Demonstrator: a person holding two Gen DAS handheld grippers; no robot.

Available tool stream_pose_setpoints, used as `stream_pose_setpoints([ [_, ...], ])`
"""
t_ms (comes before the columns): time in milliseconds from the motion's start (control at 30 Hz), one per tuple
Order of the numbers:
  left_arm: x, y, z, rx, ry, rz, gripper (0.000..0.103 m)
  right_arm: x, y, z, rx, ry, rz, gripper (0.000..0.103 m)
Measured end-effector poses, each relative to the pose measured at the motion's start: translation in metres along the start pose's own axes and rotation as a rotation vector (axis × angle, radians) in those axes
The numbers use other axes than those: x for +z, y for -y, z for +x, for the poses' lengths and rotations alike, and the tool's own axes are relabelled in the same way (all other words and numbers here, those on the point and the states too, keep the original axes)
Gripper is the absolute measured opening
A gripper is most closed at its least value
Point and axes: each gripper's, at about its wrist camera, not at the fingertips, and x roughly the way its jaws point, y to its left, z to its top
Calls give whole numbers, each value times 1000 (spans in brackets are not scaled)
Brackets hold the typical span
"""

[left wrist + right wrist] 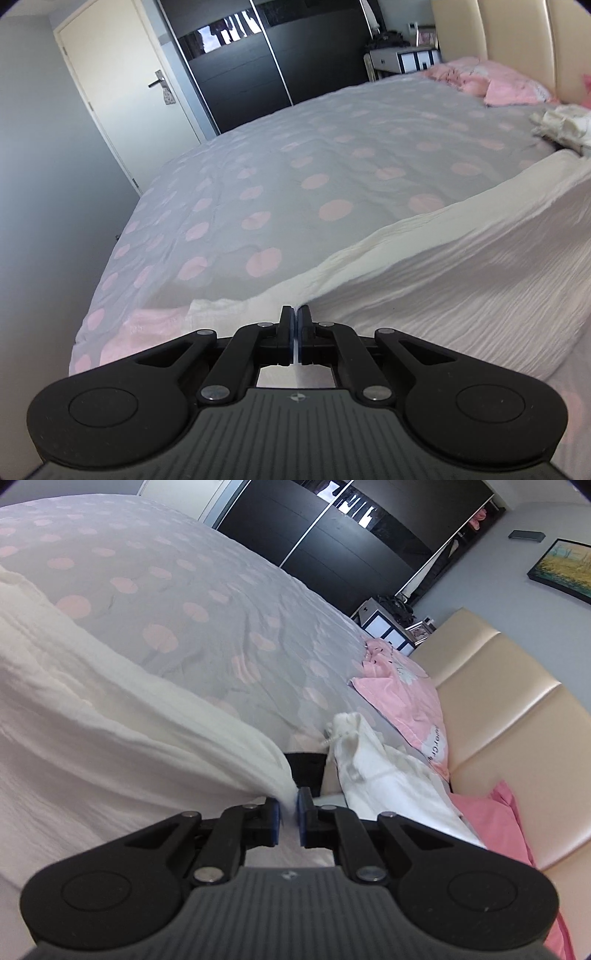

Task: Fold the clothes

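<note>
A white crinkled garment (461,266) is stretched over the grey bedspread with pink dots (295,184). My left gripper (295,314) is shut on one edge of it, the cloth running off to the right and up. In the right wrist view the same white garment (92,720) fans out to the left from my right gripper (290,805), which is shut on a bunched corner of it. A black piece (306,768) shows just past the right fingertips; I cannot tell what it is.
More crumpled white clothes (373,764) lie by the pink pillows (402,698) and the cream padded headboard (498,701). A black sliding wardrobe (258,66) and a cream door (122,81) stand beyond the bed. A bedside unit (406,61) sits in the corner.
</note>
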Motion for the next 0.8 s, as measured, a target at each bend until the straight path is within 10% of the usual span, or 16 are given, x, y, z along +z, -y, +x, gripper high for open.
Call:
stream_pose_setpoints([
  [600,29,16,193,41,-109,23,0,42,-28,161,64,-188,87,16],
  [800,22,9,187,-7,-107,-21,32,41,-32,156,34,-187,96,46],
])
